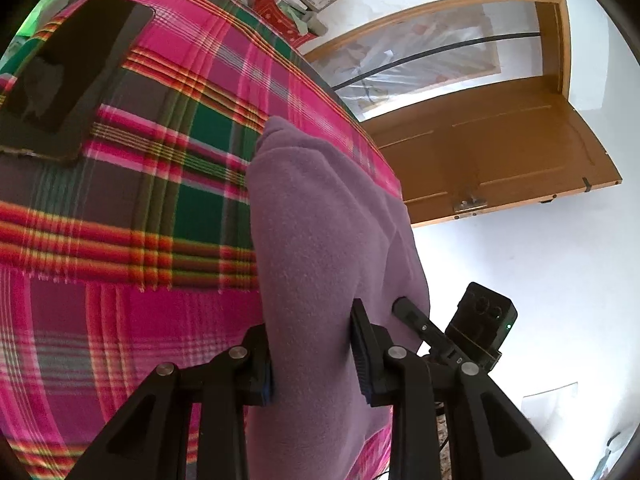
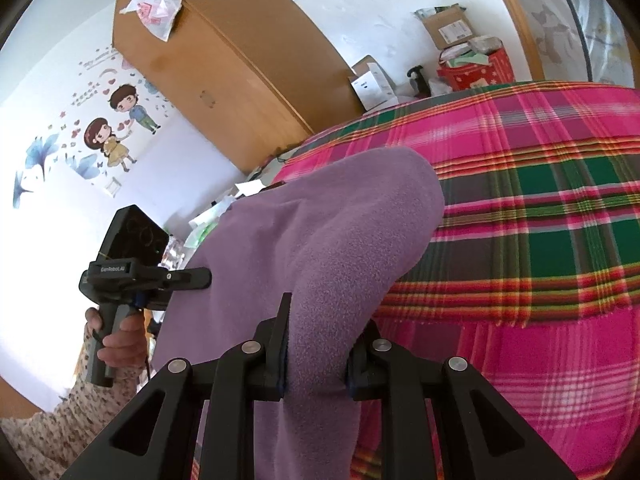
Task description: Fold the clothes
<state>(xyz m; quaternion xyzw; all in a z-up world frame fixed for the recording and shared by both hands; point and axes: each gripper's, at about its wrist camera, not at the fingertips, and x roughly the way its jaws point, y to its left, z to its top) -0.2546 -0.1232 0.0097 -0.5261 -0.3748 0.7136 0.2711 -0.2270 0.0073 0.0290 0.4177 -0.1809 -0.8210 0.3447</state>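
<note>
Here both grippers' fingers pinch purple fleece [image 1: 320,220] over plaid bedspread [image 1: 140,200] edge.

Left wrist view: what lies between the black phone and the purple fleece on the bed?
Only bare plaid blanket between the phone and the purple fleece; nothing else lies there, as the left wrist view shows.

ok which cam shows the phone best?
Left wrist: the black phone lies in full view on the plaid blanket, upper left. Right wrist doesn't show it at all, only blanket and purple fleece garment.
</note>
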